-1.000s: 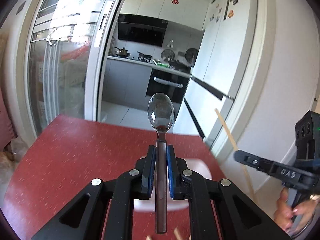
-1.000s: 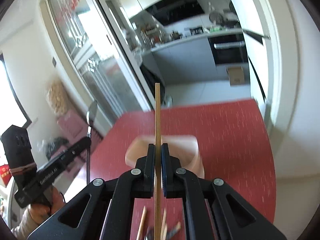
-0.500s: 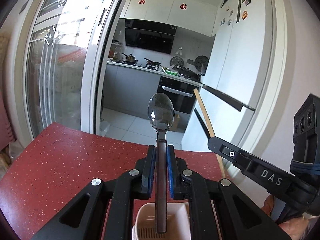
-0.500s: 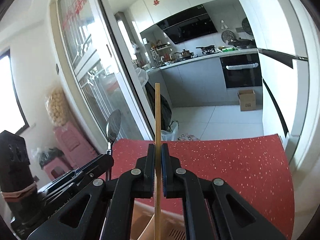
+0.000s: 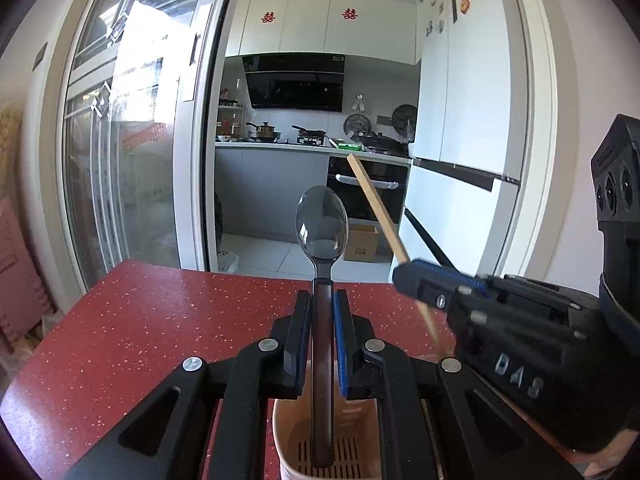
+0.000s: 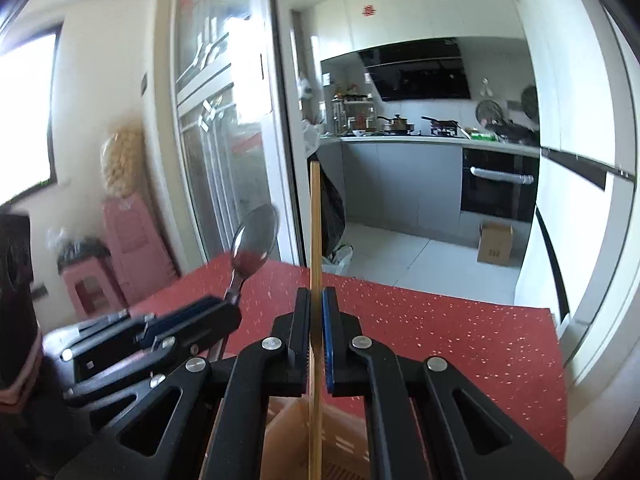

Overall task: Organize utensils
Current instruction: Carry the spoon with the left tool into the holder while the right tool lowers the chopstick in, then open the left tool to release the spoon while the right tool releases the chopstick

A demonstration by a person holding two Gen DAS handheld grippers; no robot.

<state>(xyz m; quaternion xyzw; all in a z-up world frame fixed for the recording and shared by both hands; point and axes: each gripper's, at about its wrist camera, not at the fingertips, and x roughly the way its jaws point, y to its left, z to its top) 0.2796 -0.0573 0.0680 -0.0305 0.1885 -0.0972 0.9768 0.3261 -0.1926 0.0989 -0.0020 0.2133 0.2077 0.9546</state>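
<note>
My left gripper (image 5: 322,300) is shut on a metal spoon (image 5: 322,224) held upright, bowl up, its dark handle reaching down into a beige utensil holder (image 5: 288,436) on the red table (image 5: 140,320). My right gripper (image 6: 316,300) is shut on a wooden chopstick (image 6: 315,220) standing upright, its lower end over the same holder (image 6: 296,420). Both grippers hang close together above the holder: the right gripper (image 5: 404,276) with its chopstick (image 5: 376,208) shows beside the spoon in the left wrist view, and the left gripper (image 6: 224,312) with the spoon (image 6: 256,240) in the right wrist view.
The table's far edge (image 6: 440,296) faces an open kitchen doorway with a sliding glass door (image 5: 132,152) on the left and a white fridge (image 5: 464,120) on the right. A cardboard box (image 6: 496,244) sits on the kitchen floor. Pink stools (image 6: 124,248) stand left of the table.
Both grippers have sunk and come together over the holder. The spoon's handle now reaches into it, and the right gripper with its chopstick has swung in close beside the left one.
</note>
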